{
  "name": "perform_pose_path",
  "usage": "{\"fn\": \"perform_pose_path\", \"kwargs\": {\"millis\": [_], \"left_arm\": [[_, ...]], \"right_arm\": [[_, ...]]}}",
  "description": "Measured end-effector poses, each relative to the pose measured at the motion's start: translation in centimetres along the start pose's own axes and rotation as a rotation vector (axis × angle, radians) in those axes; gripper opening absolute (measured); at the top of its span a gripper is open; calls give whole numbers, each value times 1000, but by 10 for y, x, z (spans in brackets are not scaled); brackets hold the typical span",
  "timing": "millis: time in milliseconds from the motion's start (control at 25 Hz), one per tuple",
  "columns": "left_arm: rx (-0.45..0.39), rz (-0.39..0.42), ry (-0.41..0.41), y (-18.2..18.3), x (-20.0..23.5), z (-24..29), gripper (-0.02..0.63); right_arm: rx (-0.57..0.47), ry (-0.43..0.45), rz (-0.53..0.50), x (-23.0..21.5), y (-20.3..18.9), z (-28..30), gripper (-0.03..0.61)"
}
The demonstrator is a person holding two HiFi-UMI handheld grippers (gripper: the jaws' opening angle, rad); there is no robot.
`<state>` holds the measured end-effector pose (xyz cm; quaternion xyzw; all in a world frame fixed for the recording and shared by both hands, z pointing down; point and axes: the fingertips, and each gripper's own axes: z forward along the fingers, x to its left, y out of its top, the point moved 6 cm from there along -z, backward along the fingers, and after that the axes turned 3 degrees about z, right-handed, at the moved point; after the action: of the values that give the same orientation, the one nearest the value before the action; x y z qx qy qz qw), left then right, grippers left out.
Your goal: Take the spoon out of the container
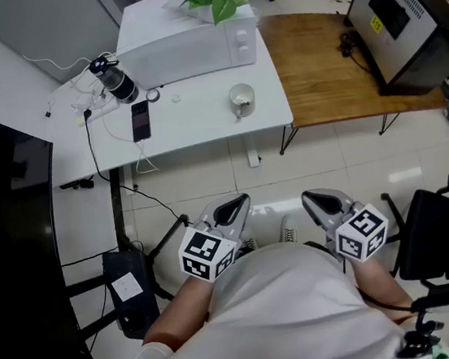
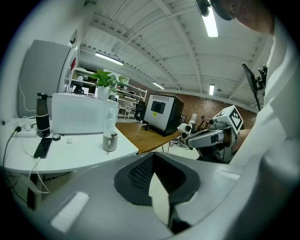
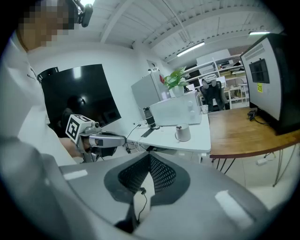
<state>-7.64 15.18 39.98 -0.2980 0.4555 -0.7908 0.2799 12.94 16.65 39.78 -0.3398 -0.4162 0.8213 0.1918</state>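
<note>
Here we are at the very start, with nothing touched. The person stands back from the white rectangular table (image 1: 201, 124), with open floor between them and it, and holds both tools close to the chest.

The left gripper (image 1: 232, 209) has its 2 grey jaws pressed together at the tips with nothing between them. The right gripper (image 1: 324, 200) matches it, closed and empty.

The container is the small pale round mug (image 1: 241, 98). It stands alone near the table edge closest to the person, toward the right-hand corner where the brown wooden table (image 1: 325, 71) joins. It is upright and well apart from the white boxy microwave (image 1: 191, 47) along the far edge. A dark sliver at its rim looks like the spoon's handle (image 2: 113, 135), though it is too small to be sure which way it leans.

So I'd call this the approach step, not yet under way. The next move calls for stepping up to that near edge. 1 gripper has to spread its jaws and come down over the mug's mouth to pinch the handle. The other could steady the mug's side, because a light mug so near the edge may slide or tip when the spoon is lifted.
</note>
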Motion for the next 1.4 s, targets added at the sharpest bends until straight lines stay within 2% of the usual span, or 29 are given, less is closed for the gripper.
{"fn": "perform_pose_path", "kwargs": {"millis": [800,1160,1400], "left_arm": [[-24,25,-38,-2,40,-23,5],[-34,38,-53,1,68,-33,5],[-34,32,-61,5,78,-25,5]], "right_arm": [[2,-42,7,31,3,37,8],[-25,-63,-12,46,20,58,8],[-30,-82,-21,36,32,62,8]]}}
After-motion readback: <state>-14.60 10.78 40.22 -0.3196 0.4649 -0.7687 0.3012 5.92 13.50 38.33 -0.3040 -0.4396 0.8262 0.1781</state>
